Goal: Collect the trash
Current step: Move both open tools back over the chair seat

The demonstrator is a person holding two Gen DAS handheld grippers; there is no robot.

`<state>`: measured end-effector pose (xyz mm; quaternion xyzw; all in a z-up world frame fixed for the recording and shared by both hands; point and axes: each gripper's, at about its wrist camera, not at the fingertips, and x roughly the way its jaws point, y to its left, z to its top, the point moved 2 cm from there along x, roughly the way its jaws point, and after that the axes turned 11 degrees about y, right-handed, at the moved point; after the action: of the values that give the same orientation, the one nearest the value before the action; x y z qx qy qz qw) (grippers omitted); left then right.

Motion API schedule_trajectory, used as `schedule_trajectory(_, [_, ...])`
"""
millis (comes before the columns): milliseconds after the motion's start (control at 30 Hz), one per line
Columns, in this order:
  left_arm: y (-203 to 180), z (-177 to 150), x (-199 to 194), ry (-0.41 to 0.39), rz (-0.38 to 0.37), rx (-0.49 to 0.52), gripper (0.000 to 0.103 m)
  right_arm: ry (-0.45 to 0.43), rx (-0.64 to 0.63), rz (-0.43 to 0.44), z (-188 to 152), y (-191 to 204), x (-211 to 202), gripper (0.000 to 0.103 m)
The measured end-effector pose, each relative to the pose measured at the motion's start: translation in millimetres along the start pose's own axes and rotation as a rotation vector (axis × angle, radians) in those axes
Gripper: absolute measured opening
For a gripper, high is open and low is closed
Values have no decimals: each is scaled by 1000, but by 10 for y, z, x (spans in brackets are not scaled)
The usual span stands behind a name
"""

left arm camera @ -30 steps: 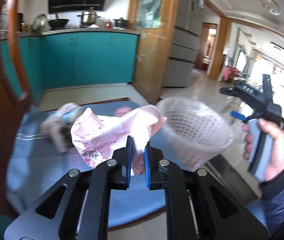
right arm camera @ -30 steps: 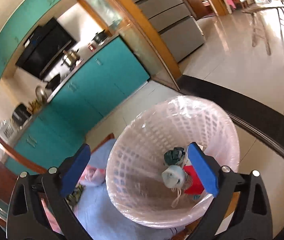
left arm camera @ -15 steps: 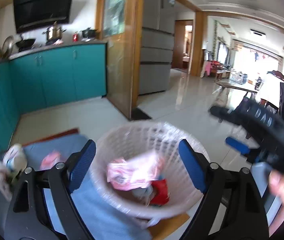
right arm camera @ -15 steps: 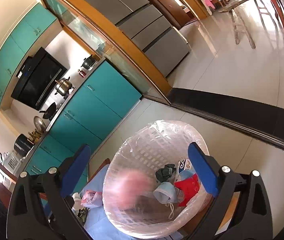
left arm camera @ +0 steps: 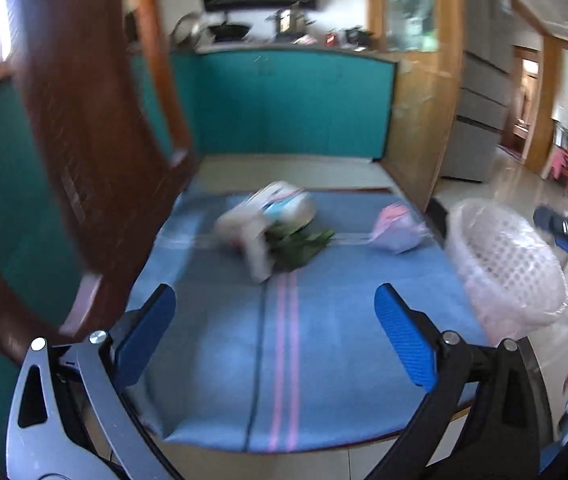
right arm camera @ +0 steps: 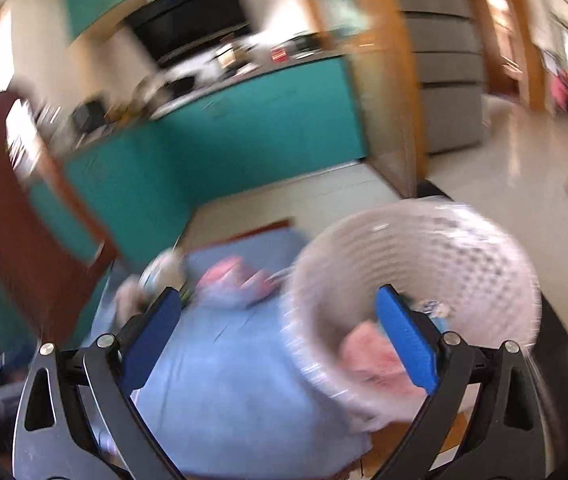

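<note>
My left gripper (left arm camera: 274, 300) hangs over the blue cloth (left arm camera: 284, 360), its jaws opening with nothing between them. Ahead of it on the cloth lies a blurred heap of white and blue packaging with green leaves (left arm camera: 272, 228). A small pink bag (left arm camera: 395, 228) lies to its right. The white mesh basket (left arm camera: 507, 264), lined with clear plastic, stands at the cloth's right edge. My right gripper (right arm camera: 278, 296) is open and empty beside the basket (right arm camera: 423, 248). A pink wrapper (right arm camera: 367, 352) lies inside with other trash. The pink bag (right arm camera: 232, 280) shows further back.
A dark wooden chair back (left arm camera: 96, 128) rises close on the left of the cloth. Teal cabinets (left arm camera: 291, 104) and a wooden door frame (left arm camera: 423, 120) stand behind. Tiled floor (right arm camera: 503, 176) spreads to the right. Both views are motion-blurred.
My left gripper opened and dropped the pink wrapper into the basket, then swung left over the cloth. The right gripper rolled and swung left, staying open.
</note>
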<state>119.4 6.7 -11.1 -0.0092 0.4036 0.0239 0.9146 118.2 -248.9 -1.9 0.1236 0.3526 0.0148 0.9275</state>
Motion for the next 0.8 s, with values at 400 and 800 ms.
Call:
schedule_trajectory(400, [146,-50,121,50,-55,-11,99,98,-227,0,-368,853,289,96])
schedule_trajectory(800, [193,-18,128,49,-55,-30,99,102,-217,-12,-368,808,309,96])
